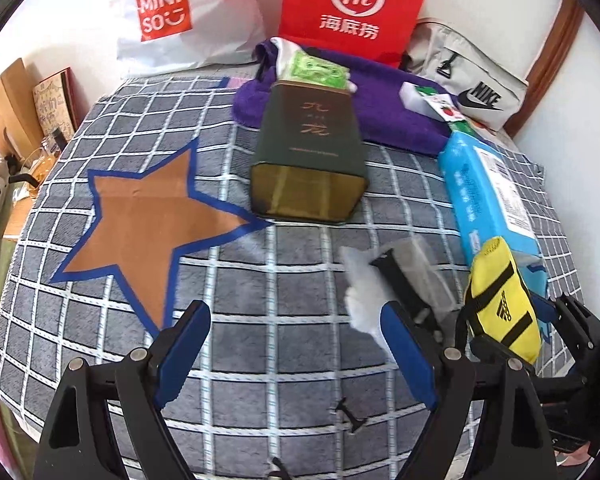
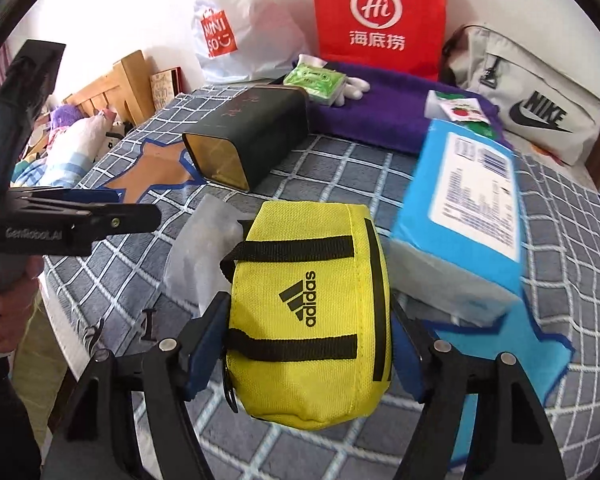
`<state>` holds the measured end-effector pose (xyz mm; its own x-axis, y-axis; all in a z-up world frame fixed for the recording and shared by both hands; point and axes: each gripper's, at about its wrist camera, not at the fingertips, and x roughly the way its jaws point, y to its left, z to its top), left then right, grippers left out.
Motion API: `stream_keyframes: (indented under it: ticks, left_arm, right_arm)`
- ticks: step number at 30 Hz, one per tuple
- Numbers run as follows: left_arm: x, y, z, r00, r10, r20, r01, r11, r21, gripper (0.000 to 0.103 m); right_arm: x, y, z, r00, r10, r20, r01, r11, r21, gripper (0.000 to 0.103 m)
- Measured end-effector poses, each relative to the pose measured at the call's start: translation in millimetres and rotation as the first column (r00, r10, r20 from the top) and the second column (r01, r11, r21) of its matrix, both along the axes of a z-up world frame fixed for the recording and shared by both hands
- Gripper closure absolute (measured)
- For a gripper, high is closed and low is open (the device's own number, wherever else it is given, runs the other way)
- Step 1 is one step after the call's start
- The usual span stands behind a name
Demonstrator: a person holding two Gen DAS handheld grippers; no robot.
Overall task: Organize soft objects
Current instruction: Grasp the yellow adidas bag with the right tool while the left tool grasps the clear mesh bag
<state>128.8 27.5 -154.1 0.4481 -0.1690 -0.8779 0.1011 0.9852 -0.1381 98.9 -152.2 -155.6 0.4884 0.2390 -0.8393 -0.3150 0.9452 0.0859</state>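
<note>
Standing on the checked cloth (image 2: 340,168) of the worktop, one yellow pouch (image 2: 312,320) with black straps, upright on its end, long axis running from 6 o'clock to 12 o'clock in the right wrist view, logo turned sideways, zipper pull hanging at 7 o'clock.

Right gripper (image 2: 308,344): jaws set either side of the pouch's lower half, blue pads at or just against the fabric; firm contact cannot be told. No earlier view to compare.

Left gripper (image 1: 296,360): jaws wide apart, nothing between them, only cloth beneath.

Blue tissue pack (image 2: 464,216): at 2 o'clock of the pouch, blurred, its near end leaning toward the pouch; touching or apart cannot be told.

Clear plastic bag (image 2: 204,248): at 10 o'clock, partly hidden behind the pouch, contents unreadable.

Dark tin (image 1: 308,156): lying on its side, open mouth toward the viewer.

Orange star (image 1: 148,232): flat on the cloth, one point cut off by the left gripper.

Blue star (image 2: 496,360): mostly covered by the tissue pack.

Purple towel (image 1: 388,108): at 12 o'clock, carrying a green packet (image 1: 316,70).
</note>
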Motion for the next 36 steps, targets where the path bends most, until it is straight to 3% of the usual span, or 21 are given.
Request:
stream_keyframes:
  ticks: [2,12,14,17,19,24,36]
  left_arm:
    - [-4,-8,1,1.0,-0.021,0.003,0.021,1.0,-0.003,0.017]
    - [-16,-41,-14,0.995,-0.087,-0.041,0.086,0.996,-0.025,0.055]
    - [-15,-47,-17,0.994,-0.097,-0.048,0.096,0.995,-0.022,0.059]
    - [-13,-53,-23,0.992,-0.11,-0.059,0.109,0.994,-0.023,0.083]
    - [-11,-54,-25,0.992,-0.114,-0.058,0.112,0.993,-0.03,0.094]
    - [-6,-43,-10,0.995,-0.098,-0.024,0.095,0.99,-0.101,0.096]
    - [-23,-5,63,0.993,-0.056,0.103,0.072,0.984,-0.16,0.096]
  right_arm:
    - [-9,-10,4,1.0,-0.012,0.006,0.012,1.0,0.003,0.03]
    - [-39,-66,-2,0.992,-0.13,-0.003,0.13,0.991,0.005,0.03]
    - [-41,-77,-4,0.988,-0.157,-0.005,0.157,0.988,0.012,0.03]
    - [-40,-86,-8,0.983,-0.182,-0.015,0.182,0.983,0.034,0.03]
    - [-37,-89,-13,0.981,-0.192,-0.025,0.193,0.98,0.047,0.03]
    - [-34,-87,-23,0.981,-0.185,-0.051,0.187,0.981,0.048,0.03]
    - [-24,-68,-18,0.987,-0.147,-0.06,0.151,0.987,0.06,0.03]
